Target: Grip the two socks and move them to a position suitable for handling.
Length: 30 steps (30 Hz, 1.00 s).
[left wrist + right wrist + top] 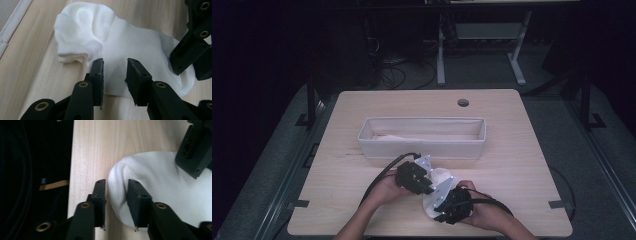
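A white sock (130, 42) lies flat on the wooden table (512, 165), close to its near edge; its cuff end is bunched up. My left gripper (113, 75) stands over the sock's near edge with fabric between its slightly parted jaws, and the pads do not visibly press. My right gripper (116, 197) straddles the sock's (162, 187) rounded end, with a sliver of wood between one pad and the cloth. In the high view both hands hold the left gripper (429, 186) and the right gripper (436, 212) tip to tip over the sock (440, 175).
A long white fabric bin (422, 147) stands across the table just beyond the hands; its rim (10, 27) is at the left gripper view's top left. A cable hole (463, 102) sits at the far edge. The table's near edge (71, 170) runs beside my right gripper.
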### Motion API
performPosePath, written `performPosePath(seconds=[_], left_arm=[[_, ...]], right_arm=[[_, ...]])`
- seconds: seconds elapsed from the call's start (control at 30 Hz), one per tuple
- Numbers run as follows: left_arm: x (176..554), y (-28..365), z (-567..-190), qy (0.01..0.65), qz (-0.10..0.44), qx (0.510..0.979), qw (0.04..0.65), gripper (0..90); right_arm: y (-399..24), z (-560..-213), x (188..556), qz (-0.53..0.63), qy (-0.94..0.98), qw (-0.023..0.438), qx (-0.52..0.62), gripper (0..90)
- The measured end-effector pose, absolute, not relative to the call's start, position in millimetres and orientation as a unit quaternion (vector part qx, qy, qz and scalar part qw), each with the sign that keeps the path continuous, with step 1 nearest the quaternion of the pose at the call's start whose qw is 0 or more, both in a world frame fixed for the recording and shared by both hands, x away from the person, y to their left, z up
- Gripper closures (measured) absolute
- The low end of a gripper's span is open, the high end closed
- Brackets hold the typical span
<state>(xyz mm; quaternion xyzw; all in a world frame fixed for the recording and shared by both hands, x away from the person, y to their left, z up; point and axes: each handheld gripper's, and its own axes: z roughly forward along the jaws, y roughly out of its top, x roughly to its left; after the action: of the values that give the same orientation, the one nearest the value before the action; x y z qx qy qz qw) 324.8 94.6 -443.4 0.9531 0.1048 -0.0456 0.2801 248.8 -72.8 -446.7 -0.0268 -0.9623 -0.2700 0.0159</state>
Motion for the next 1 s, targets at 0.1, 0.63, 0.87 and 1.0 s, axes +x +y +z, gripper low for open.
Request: performPosePath(seconds=[0.1,0.63,0.87,1.0], left_arm=[[325,95,-444,0.105,-0.047,0.953,0.281,66.6],[327,99,-442,0.105,-0.043,0.952,0.283,67.4],[327,105,-437,0.109,-0.044,0.948,0.295,71.7],[325,104,-435,0.105,-0.047,0.947,0.300,76.4]], right_arm=[[-73,-447,249,-0.270,-0.962,0.009,-0.021,73.2],[-69,-443,254,-0.260,-0.964,0.017,-0.050,85.8],[-71,-438,256,-0.269,-0.960,0.038,-0.065,85.9],[-71,-432,255,-0.273,-0.959,0.037,-0.063,85.9]])
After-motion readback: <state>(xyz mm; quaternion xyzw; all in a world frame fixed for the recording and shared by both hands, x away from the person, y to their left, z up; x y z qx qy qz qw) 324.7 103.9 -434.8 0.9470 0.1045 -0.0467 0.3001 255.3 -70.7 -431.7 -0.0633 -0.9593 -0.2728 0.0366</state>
